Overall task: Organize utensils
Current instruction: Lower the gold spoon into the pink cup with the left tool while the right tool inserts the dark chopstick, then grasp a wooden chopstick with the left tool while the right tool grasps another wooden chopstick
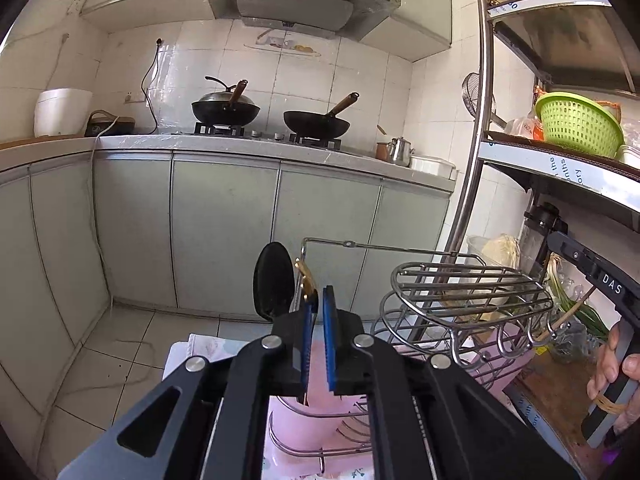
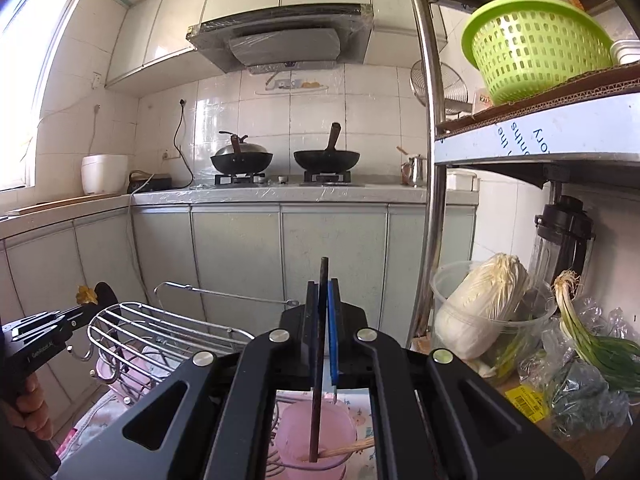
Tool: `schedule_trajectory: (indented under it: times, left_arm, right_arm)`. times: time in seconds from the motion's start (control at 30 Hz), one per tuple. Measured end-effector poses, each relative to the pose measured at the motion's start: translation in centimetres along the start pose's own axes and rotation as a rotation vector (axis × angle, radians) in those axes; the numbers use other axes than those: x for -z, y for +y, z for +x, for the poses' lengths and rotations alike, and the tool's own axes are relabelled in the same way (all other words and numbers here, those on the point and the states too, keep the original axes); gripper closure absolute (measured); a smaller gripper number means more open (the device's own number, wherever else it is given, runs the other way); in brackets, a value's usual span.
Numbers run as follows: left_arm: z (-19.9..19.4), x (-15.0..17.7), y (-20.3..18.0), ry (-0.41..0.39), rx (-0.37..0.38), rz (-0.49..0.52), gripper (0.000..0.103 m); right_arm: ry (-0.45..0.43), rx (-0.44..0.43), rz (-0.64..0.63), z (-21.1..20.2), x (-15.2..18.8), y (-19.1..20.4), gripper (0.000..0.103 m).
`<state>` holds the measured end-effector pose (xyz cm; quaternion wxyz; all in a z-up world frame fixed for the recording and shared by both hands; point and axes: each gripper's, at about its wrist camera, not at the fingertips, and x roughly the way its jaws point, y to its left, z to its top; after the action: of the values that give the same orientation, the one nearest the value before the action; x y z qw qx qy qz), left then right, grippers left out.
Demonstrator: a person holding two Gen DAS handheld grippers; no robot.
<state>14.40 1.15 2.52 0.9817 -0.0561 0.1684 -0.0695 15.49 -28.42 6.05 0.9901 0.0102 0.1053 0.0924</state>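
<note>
A dark chopstick (image 2: 319, 344) stands upright, clamped in the right gripper (image 2: 322, 312) with its tip down in the pink cup (image 2: 316, 436), seemingly to be dropped there, while the left gripper (image 1: 317, 320) grips a black spoon (image 1: 274, 282) beside the wire rack (image 1: 472, 288).

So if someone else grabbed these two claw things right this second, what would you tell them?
Left claw: shut on the black spoon, held bowl-up beside the wire rack.
Right claw: shut on a dark chopstick, held upright, its lower end down in the pink cup.
A light wooden utensil already lies in that cup.
Done: both pieces picked up.
Left: release the chopstick into the cup, then probably stow the spoon; which spot it belongs in is not clear.
</note>
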Motion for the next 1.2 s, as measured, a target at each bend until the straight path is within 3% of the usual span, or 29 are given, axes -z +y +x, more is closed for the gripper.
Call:
schedule_trajectory:
  times: [0.07,0.17,0.23,0.33,0.53,0.73,0.97,1.1,1.2]
  left_arm:
    - [-0.1,-0.2,0.0,0.015,0.006,-0.003,0.081]
    - [0.0,-0.4,0.1,0.054,0.011,-0.019,0.081]
    - [-0.3,-0.6,0.1,0.071,0.014,-0.027,0.080]
    - [-1.2,-0.9,-0.1,0.074,0.014,-0.021,0.080]
    - [-4.0,-1.2,-1.1,0.074,0.022,0.008,0.080]
    - [-7.0,0.0,-1.7,0.123,0.090,-0.013,0.080]
    - [-5.9,4.2,-1.7,0.324,0.220,-0.109,0.080]
    - [-3.2,7.7,-2.1,0.481,0.237,-0.152,0.080]
    - [-1.5,10.0,-2.6,0.550,0.239,-0.154,0.080]
  right_arm:
    - [0.025,-0.005,-0.007,0.0,-0.2,0.1,0.098]
    - [0.069,-0.010,-0.021,0.1,-0.4,0.2,0.093]
    - [0.092,-0.012,-0.023,0.0,-0.4,0.3,0.081]
    - [0.093,-0.013,-0.026,-0.9,-0.7,0.3,0.072]
    - [0.074,-0.023,-0.030,-4.1,-1.5,0.8,0.069]
    - [0.091,-0.072,-0.007,-7.8,-0.7,1.5,0.069]
    - [0.326,-0.221,0.096,-8.2,4.5,2.2,0.069]
    - [0.527,-0.270,0.236,-5.6,9.2,1.5,0.069]
    - [0.648,-0.299,0.344,-3.6,12.4,0.9,0.069]
